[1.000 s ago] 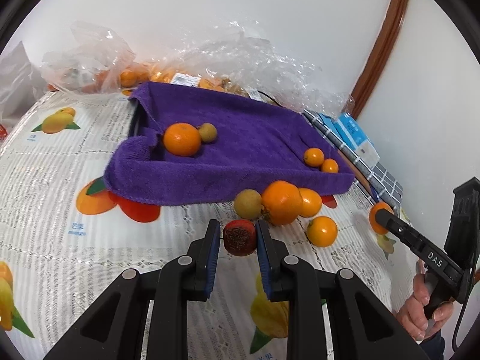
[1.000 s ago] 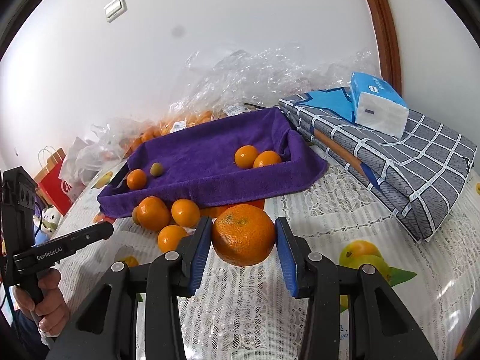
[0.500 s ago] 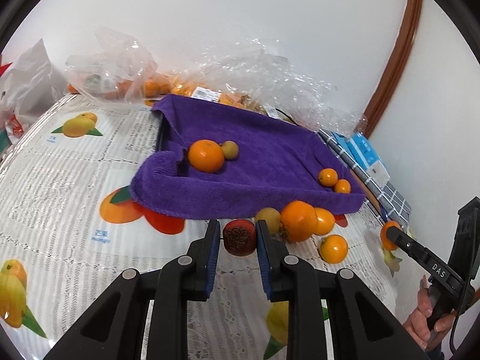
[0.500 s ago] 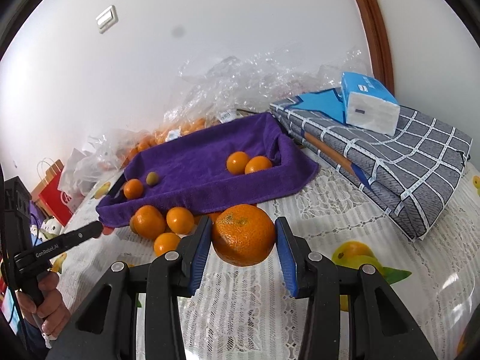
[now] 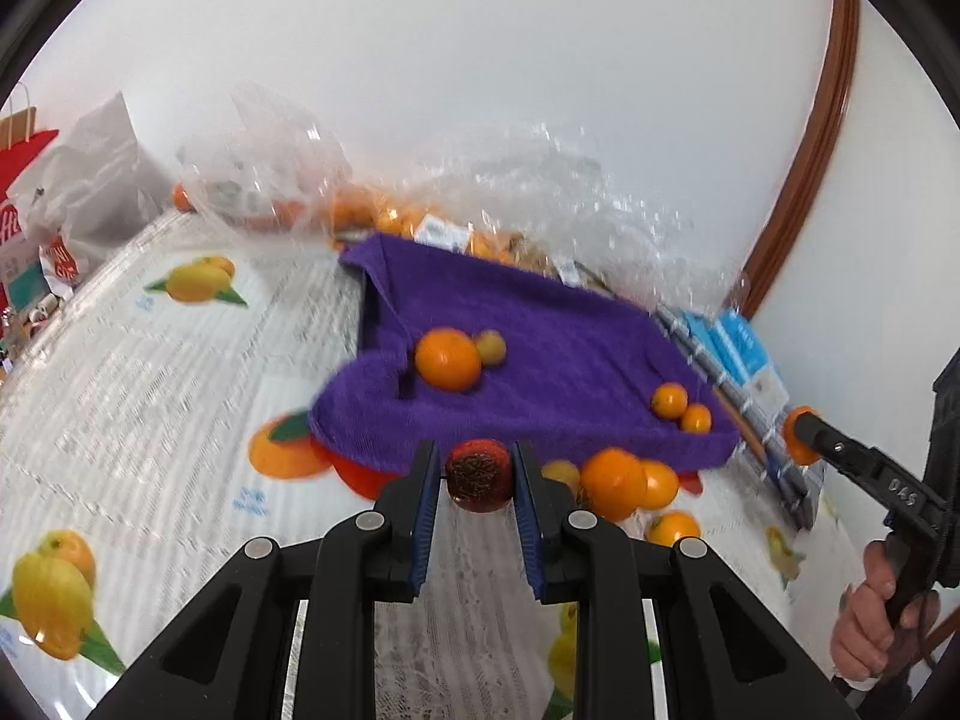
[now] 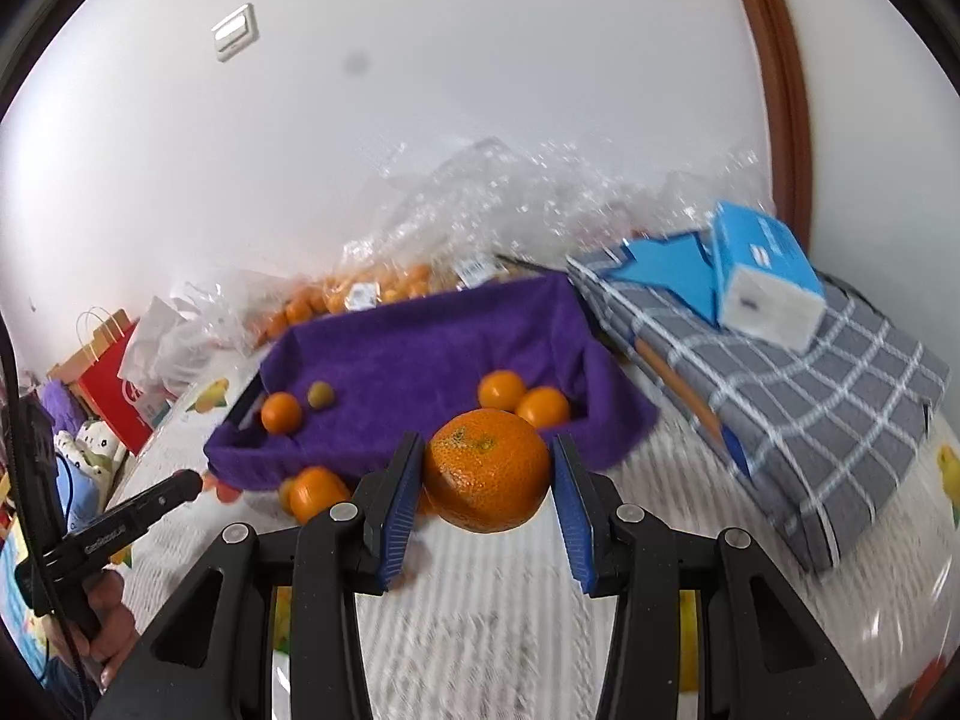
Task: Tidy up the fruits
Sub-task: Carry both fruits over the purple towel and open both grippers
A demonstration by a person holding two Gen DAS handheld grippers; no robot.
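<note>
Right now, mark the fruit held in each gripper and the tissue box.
dark red fruit [image 5: 479, 474], left wrist view, on its rough front face.
large orange [image 6: 487, 471], right wrist view, centre of its peel.
blue tissue box [image 6: 763, 283], right wrist view, on its top face.

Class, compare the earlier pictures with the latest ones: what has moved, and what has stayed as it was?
Both grippers rose toward the purple towel-lined tray. The left gripper stays shut on the dark red fruit, the right gripper on the large orange. Nothing was released; tray fruits unmoved.
</note>
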